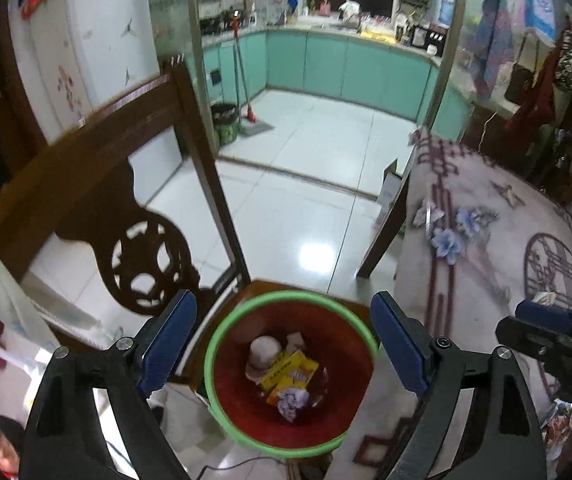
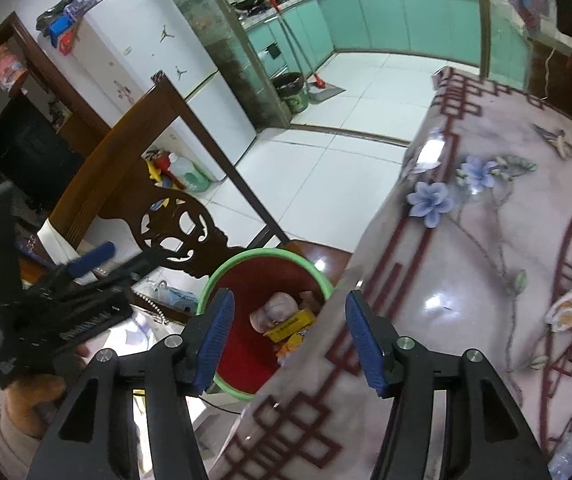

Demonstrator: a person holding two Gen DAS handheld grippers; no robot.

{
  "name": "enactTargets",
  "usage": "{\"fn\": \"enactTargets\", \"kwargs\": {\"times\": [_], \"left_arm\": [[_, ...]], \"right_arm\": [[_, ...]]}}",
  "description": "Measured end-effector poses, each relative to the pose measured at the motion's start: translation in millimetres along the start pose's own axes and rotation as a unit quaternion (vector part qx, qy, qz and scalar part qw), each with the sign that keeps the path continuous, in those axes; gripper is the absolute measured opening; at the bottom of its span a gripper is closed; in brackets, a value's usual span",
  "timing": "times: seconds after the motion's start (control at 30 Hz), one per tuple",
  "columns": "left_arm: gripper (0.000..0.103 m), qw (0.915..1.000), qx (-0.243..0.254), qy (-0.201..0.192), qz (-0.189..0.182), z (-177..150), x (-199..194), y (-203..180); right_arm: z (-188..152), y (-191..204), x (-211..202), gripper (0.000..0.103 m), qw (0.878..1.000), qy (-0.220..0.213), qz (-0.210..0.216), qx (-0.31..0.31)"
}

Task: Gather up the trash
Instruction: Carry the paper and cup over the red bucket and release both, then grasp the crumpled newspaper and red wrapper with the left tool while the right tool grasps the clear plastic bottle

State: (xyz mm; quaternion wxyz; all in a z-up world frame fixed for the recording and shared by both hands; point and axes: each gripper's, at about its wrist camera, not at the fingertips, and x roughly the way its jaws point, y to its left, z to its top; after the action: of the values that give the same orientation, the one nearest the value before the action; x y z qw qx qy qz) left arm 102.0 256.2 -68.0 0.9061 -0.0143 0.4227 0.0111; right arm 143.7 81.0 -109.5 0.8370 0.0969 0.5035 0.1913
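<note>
A red trash bin with a green rim stands on the floor beside the table; it also shows in the right wrist view. Inside lie a yellow packet, a crumpled pale paper and a pinkish round wad. My left gripper is open and empty, right above the bin. My right gripper is open and empty over the table's edge, by the bin. A crumpled wrapper lies on the table at the right.
A carved dark wooden chair stands left of the bin. The table with a flowered cloth fills the right side. White tiled floor leads to a kitchen with green cabinets, a second bin and a mop. A white fridge is at the left.
</note>
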Motion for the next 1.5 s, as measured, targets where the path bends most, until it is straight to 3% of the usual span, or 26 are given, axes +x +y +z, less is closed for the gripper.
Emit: {"fn": "enactTargets", "kwargs": {"times": [0.17,0.33,0.6,0.77,0.87,0.93,1.1,1.27,1.4,1.43,1.47,1.5], "left_arm": [[0.089,0.9991,0.016,-0.038,0.001,9,-28,-13],[0.089,0.9987,0.022,-0.046,-0.008,7,-41,-29],[0.089,0.9946,0.044,0.036,-0.086,-40,-24,-97],[0.089,0.9839,0.092,0.075,-0.134,-69,-28,-165],[0.089,0.9779,0.115,0.086,-0.152,-83,-36,-201],[0.089,0.9749,0.125,0.093,-0.16,-93,-41,-220],[0.089,0.9687,0.149,0.103,-0.17,-117,-53,-263],[0.089,0.964,0.164,0.109,-0.179,-134,-60,-286],[0.089,0.9564,0.179,0.125,-0.193,-150,-60,-304],[0.089,0.9537,0.186,0.129,-0.198,-153,-60,-308],[0.089,0.9503,0.195,0.134,-0.203,-158,-61,-312],[0.089,0.9475,0.202,0.138,-0.206,-162,-62,-316]], "right_arm": [[-10,-15,-24,0.057,1.0,-0.014,-0.015,0.006],[-28,-35,-46,0.057,0.999,-0.024,-0.022,0.028],[-82,-81,-83,0.057,0.997,-0.016,-0.063,0.048],[-115,-158,-133,0.058,0.986,-0.025,-0.138,0.085],[-134,-208,-157,0.07,0.978,-0.016,-0.166,0.123],[-148,-236,-164,0.07,0.974,-0.005,-0.173,0.149],[-183,-271,-153,0.07,0.972,0.039,-0.156,0.17],[-217,-273,-153,0.07,0.976,0.051,-0.13,0.167],[-242,-275,-139,0.07,0.977,0.088,-0.115,0.159],[-247,-276,-135,0.069,0.977,0.09,-0.108,0.158],[-249,-279,-133,0.059,0.978,0.09,-0.099,0.158],[-251,-281,-130,0.059,0.979,0.089,-0.09,0.159]]}}
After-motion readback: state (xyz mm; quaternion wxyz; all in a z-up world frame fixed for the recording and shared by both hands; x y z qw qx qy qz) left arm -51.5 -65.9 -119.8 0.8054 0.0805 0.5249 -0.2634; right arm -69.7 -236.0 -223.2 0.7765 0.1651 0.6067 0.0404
